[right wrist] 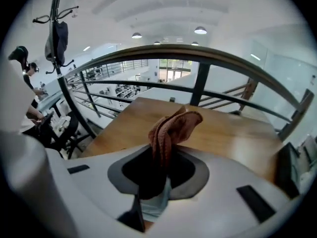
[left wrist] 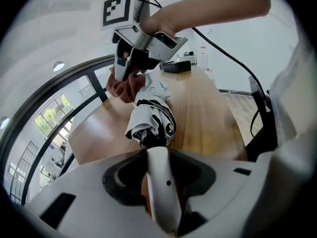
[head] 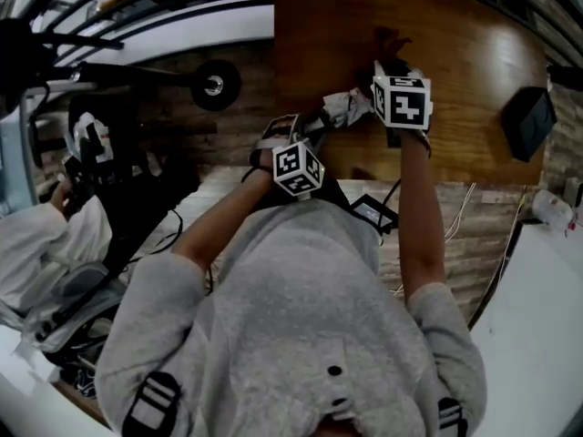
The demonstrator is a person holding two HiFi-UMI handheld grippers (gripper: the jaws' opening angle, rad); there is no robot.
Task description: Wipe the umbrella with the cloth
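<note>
Seen from above, a person in a grey sweatshirt [head: 301,335] reaches both arms out over a wooden table [head: 455,71] that fills the upper middle and right of the head view. The left gripper [left wrist: 158,155], just left of centre in that view, has its jaws closed tight on the white handle of a folded umbrella [left wrist: 151,118]. The umbrella's bundled black-and-white canopy juts straight away from the jaws and is held up above the tabletop. In the left gripper view the umbrella runs up the middle of the frame towards the right gripper [right wrist: 161,157], which sits at its far end in the upper middle. The right gripper's jaws are pinched shut on a reddish-brown cloth [right wrist: 176,125]. The cloth's loose, crumpled end sticks out past the jaws, and in the left gripper view it presses against the umbrella's far end. In the head view the umbrella lies between the two marker cubes, slanting from lower left to upper right, with the cloth showing as a dark patch just above the right gripper. A black box [head: 528,121] sits near the table's right edge, well apart from both grippers. In the right gripper view a dark railing [right wrist: 198,58] curves behind the table, and a coat stand [right wrist: 57,33] rises at the upper left.
</note>
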